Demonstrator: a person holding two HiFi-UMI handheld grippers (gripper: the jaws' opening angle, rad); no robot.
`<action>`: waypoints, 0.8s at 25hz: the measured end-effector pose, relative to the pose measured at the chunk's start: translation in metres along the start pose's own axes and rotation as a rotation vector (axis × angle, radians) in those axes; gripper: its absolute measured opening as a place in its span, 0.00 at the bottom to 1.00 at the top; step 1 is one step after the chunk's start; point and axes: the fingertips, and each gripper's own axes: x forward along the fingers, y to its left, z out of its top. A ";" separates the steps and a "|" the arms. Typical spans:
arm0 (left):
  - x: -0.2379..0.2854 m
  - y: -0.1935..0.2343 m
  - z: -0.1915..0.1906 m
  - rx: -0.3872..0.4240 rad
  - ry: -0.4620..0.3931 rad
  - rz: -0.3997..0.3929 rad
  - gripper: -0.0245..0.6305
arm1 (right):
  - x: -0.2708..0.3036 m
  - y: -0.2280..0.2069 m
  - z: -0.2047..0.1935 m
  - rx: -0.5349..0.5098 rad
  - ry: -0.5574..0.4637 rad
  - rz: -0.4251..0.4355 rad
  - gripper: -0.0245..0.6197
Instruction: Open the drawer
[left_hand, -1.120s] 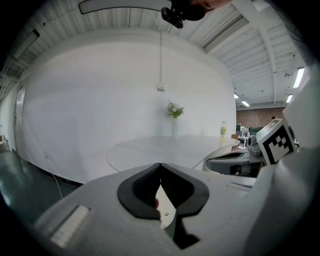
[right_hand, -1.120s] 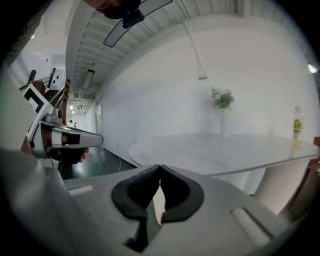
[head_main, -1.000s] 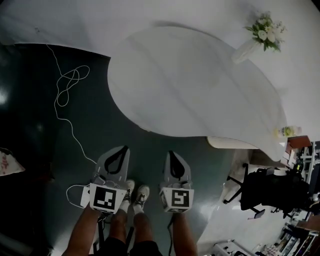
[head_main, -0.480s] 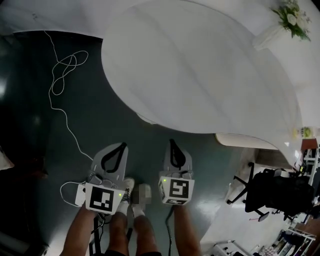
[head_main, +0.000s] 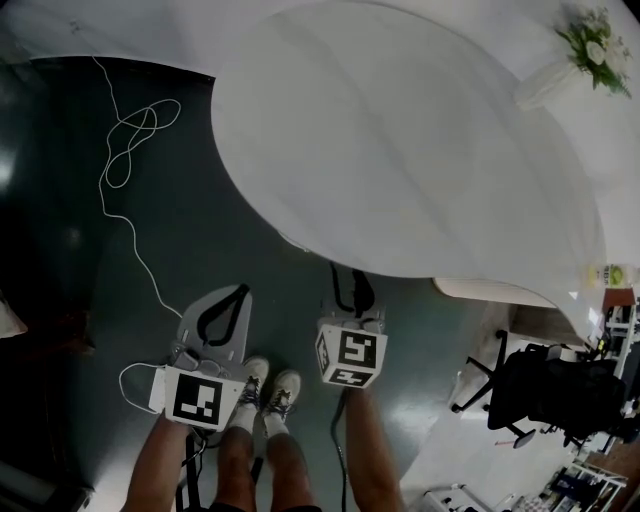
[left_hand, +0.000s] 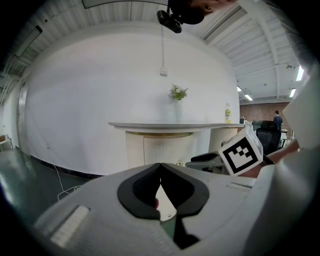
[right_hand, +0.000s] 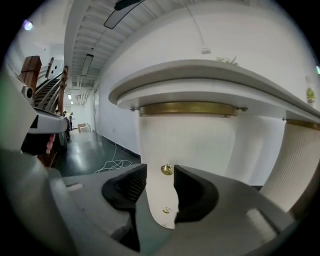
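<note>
The table (head_main: 400, 150) is a big white one with a rounded top, and it's pretty much bare. Only stuff on it: a vase of flowers (head_main: 580, 50) way over at the far right end, and a small bottle with a yellow-green label (head_main: 608, 275) by the right edge, well apart from the vase. The floor (head_main: 70, 260) is dark, glossy green. A thin white cable (head_main: 125, 165) lies looped on it left of the table, and a black office chair (head_main: 545, 385) stands off to the right.
</note>
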 end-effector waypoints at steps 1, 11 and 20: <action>0.000 0.001 -0.001 -0.002 0.002 0.001 0.05 | 0.006 -0.001 -0.001 0.005 0.007 0.000 0.31; 0.002 0.004 -0.013 -0.018 0.021 0.001 0.05 | 0.047 -0.010 -0.006 -0.004 0.045 -0.026 0.35; 0.003 0.010 -0.014 -0.022 0.020 0.007 0.05 | 0.055 -0.007 -0.005 -0.020 0.036 -0.042 0.26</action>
